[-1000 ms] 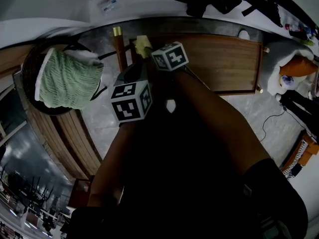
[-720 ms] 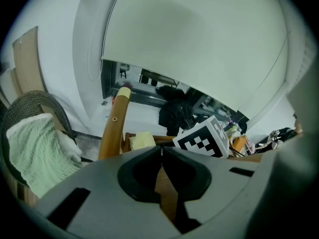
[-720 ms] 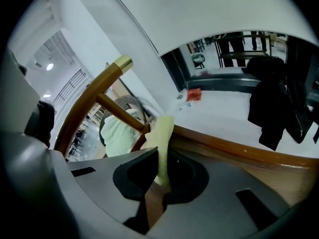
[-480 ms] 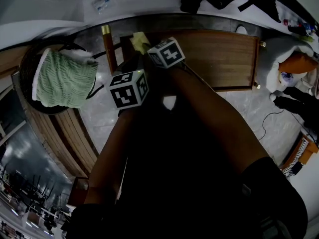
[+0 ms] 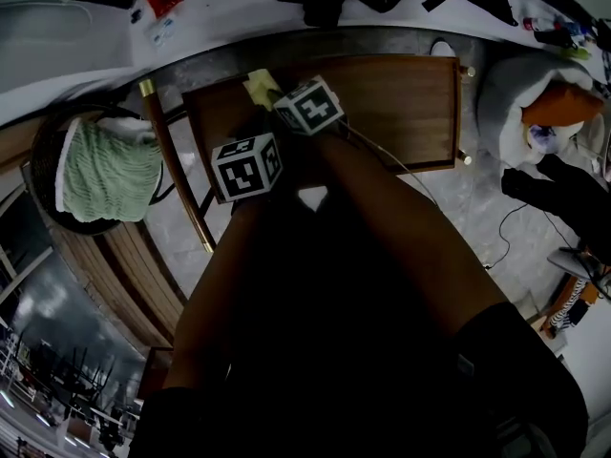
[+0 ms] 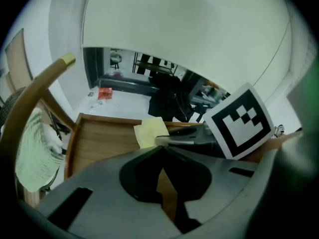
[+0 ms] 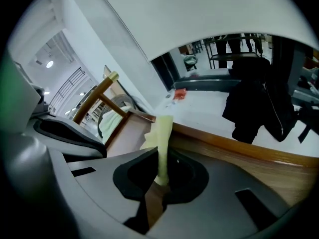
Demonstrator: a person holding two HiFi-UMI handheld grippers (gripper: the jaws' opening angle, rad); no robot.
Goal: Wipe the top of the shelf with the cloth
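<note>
The brown wooden shelf top [image 5: 391, 113] lies below me, with a raised rim. My right gripper [image 7: 160, 164] is shut on a pale yellow cloth [image 7: 162, 133], which sticks out past the jaws. In the head view the cloth [image 5: 260, 86] is over the shelf's far left part, just ahead of the right gripper's marker cube [image 5: 310, 106]. In the left gripper view the cloth [image 6: 151, 132] seems to rest on the wood near the far rim. My left gripper [image 6: 162, 156] is shut with nothing in it, close beside the right one and over the shelf's left end.
A dark round basket [image 5: 43, 146] with a green ribbed cloth [image 5: 100, 170] stands to the left of the shelf. A curved wooden post with a gold tip [image 5: 172, 165] rises between them. Dark clothing [image 7: 259, 103] lies on the white surface beyond the shelf. White bedding [image 5: 535, 113] is at the right.
The head view has swung, so basket and shelf sit farther left in it. The two grippers with the cloth now stand farther in from the shelf's left end.
</note>
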